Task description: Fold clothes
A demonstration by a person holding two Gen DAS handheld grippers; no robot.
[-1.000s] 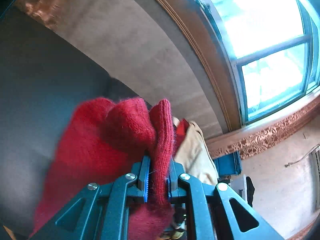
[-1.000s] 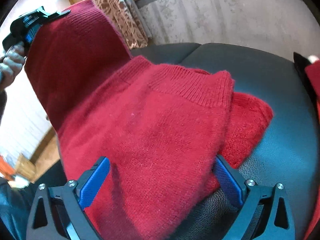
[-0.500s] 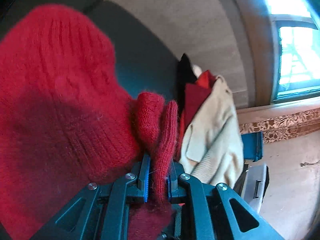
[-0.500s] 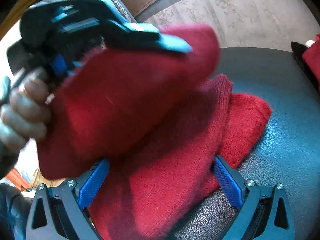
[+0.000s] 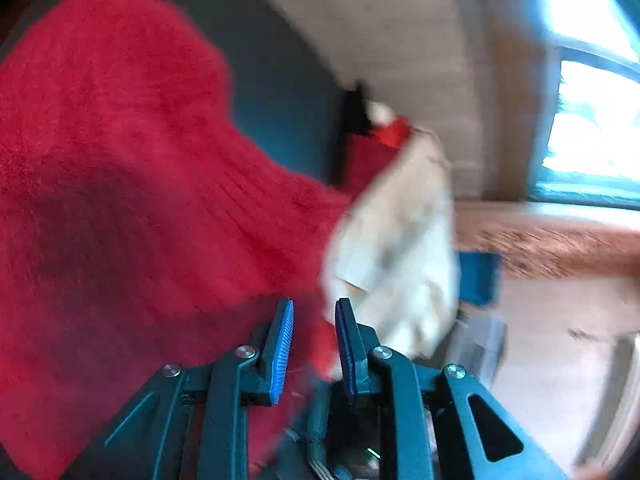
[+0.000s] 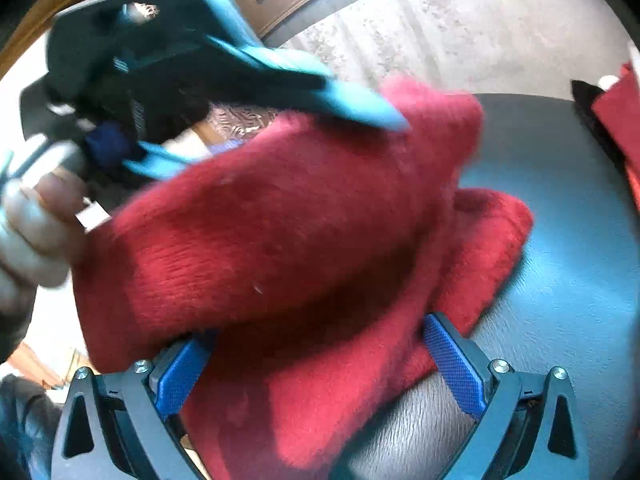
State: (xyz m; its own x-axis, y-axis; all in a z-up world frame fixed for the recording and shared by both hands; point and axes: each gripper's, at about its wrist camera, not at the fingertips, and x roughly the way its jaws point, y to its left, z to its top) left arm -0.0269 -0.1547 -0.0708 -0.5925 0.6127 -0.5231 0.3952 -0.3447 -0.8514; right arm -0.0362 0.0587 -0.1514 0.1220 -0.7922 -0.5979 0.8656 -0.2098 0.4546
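1. Left wrist view: my left claw (image 5: 314, 344) has its two blue pads apart, with a clear gap between them. I see no cloth pinched in that gap. The red sweater (image 5: 132, 208) lies just ahead and off to the left of this claw, and it fills most of that side. A cream-coloured garment (image 5: 400, 248) sits ahead and to the right, beside more red cloth. This picture is blurry.

2. Right wrist view: my right claw (image 6: 320, 356) is spread wide. The red sweater (image 6: 288, 240) lies across the dark leather seat (image 6: 568, 280), right between its two pads and over them. Its long side runs from left to right. A top layer is folded over a lower layer that pokes out on the right.

3. My left claw (image 6: 256, 80) hangs above the top layer, touching it or nearly so. A hand (image 6: 28, 232) holds it at the left edge.

4. I think the left claw is nearer the loose top flap, so that flap matters for the next move.
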